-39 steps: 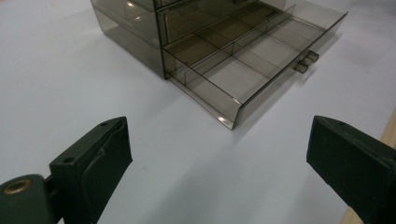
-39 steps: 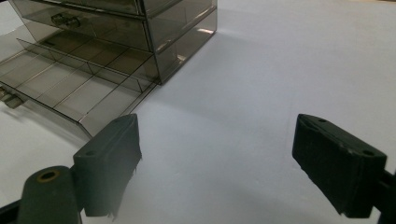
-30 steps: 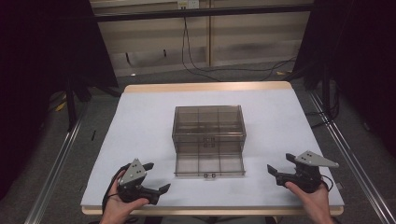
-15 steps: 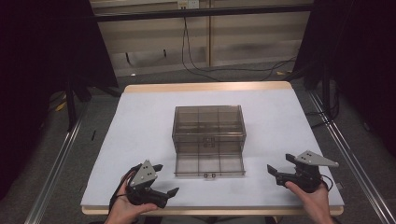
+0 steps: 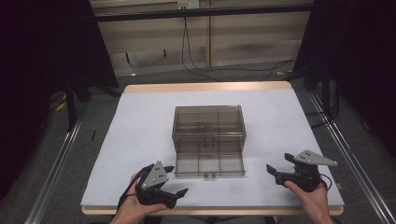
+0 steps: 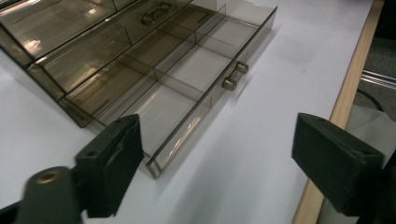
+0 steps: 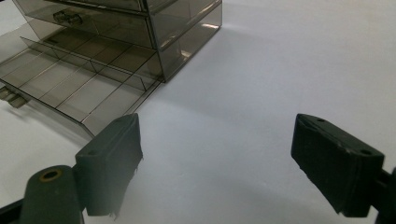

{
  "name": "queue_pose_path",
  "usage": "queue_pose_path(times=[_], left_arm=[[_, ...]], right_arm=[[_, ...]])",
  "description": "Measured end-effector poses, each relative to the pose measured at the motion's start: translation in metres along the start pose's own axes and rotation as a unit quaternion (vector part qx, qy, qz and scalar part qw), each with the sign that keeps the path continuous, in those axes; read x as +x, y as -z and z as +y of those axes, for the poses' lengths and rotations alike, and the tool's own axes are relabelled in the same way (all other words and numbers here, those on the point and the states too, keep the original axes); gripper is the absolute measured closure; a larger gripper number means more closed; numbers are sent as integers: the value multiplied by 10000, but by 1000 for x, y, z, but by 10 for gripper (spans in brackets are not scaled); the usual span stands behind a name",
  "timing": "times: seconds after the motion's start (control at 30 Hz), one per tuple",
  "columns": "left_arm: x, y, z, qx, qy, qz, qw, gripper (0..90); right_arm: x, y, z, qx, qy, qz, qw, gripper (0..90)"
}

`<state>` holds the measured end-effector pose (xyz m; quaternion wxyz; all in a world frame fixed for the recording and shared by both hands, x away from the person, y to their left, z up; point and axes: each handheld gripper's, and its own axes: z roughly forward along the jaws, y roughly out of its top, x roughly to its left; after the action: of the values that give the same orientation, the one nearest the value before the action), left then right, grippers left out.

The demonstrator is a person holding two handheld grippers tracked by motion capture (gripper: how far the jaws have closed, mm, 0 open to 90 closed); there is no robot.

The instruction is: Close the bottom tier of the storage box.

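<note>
Nearing drawer (image 6: 196, 93) corner, left gripper (image 6: 217, 158) apparently clear

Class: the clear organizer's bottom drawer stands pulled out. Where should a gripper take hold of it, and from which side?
Grip the small handle at the middle of the drawer front, coming from the table's near edge: it juts out on two posts.

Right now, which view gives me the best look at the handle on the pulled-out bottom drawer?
The left gripper view: the drawer handle sits close and sharp, both posts visible. The high view shows it small at the drawer's front edge. The right gripper view catches it at the frame's left edge, partly cut off.
</note>
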<state>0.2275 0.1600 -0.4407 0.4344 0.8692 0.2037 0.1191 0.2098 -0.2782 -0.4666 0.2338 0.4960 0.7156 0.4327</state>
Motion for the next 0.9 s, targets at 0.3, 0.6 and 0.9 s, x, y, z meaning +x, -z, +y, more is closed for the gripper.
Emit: queue_pose_path(times=[0.3, 0.6, 0.9], left_arm=[[-5, -11, 9, 59, -109, -327, 9994, 331], [-6, -22, 20, 148, -236, -599, 9978, 549], [-9, -32, 25, 135, -401, -673, 9968, 705]], right_arm=[[0, 0, 0, -5, -8, 23, 10000, 157], [0, 0, 0, 11, -14, 27, 10000, 157], [0, 0, 0, 4, -8, 38, 10000, 157]])
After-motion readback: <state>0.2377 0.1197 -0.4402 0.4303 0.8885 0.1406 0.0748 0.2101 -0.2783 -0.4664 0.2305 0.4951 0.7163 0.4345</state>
